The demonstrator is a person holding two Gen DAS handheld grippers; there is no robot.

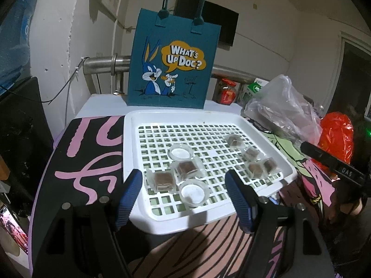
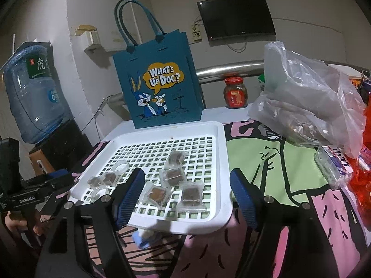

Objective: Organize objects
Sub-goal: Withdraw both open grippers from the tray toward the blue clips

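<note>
I have both grippers standing wide with nothing between the pads: the left gripper (image 1: 183, 185) hangs over the near left part of the white perforated tray (image 1: 231, 118), and the right gripper (image 2: 186, 185) over its near right part. The tray lies on a patterned cloth (image 2: 255, 153), in front of a blue felt tote bag (image 1: 171, 58) that stands upright just behind its far rim. On the left of the grid lie two wrapped brown cubes (image 1: 186, 168) with two small clear round cups (image 1: 180, 152) beside them; on the right are four more wrapped brown cubes (image 2: 172, 176), loosely clustered, some touching. I judge all of these to be very light, so a nudge from one pad would slide them across the smooth plastic bars. The wrappers look like crinkly clear film, slick and loose around a firmer block, so I would close across the two flat sides of the block itself, not on the sealed edges, and only gently, since the filling may be soft. The cups look thin, stiff and easy to crush or pop out of the pads; I would take one across its rim, low down, with a light squeeze. Neighbouring pieces lie close enough that a pad could snag them.
</note>
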